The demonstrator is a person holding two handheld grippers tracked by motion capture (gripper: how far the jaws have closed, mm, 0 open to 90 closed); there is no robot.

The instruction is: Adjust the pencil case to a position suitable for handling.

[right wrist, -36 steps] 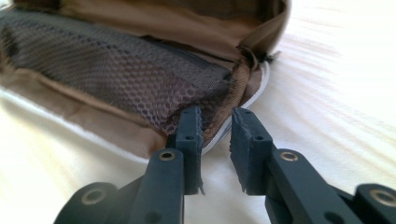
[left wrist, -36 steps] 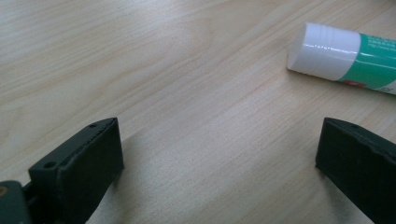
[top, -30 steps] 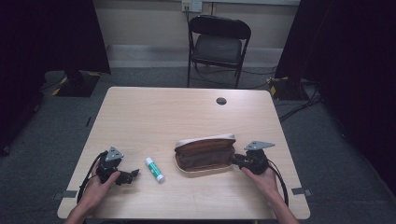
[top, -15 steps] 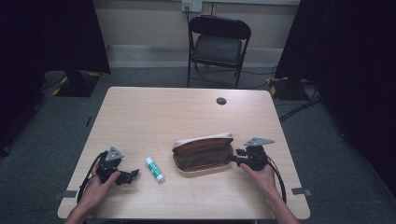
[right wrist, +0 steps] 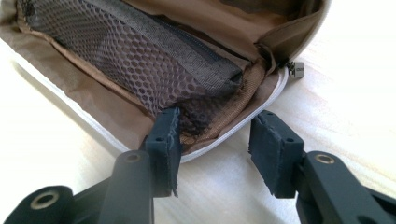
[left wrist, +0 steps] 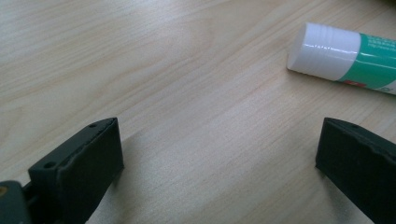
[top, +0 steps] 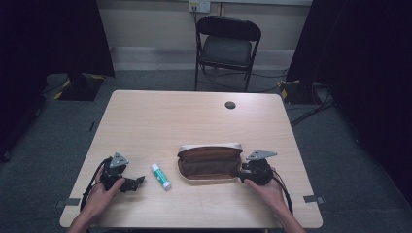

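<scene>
A brown pouch (top: 210, 161) with a white zip edge lies unzipped on the wooden table (top: 194, 121). Its mesh pocket (right wrist: 140, 60) shows in the right gripper view. My right gripper (top: 239, 171) is at the pouch's right end. Its jaws have just been opening and now stand apart (right wrist: 215, 140), with the pouch's end rim between them and the pads off it. A green-and-white glue stick (top: 161, 176) lies left of the pouch. My left gripper (top: 138, 182) rests low on the table just left of the stick, open and empty (left wrist: 219, 154), with the stick's white cap (left wrist: 322, 49) ahead to its right.
A black folding chair (top: 227, 46) stands beyond the table's far edge. A small black round cap (top: 230, 105) sits in the tabletop near the back. Bare wood stretches across the far half. Cables trail from both grippers toward the near edge.
The right gripper's jaws have spread apart at the pouch's right end, and the pouch has shifted slightly left. The left hand and glue stick have not moved.
</scene>
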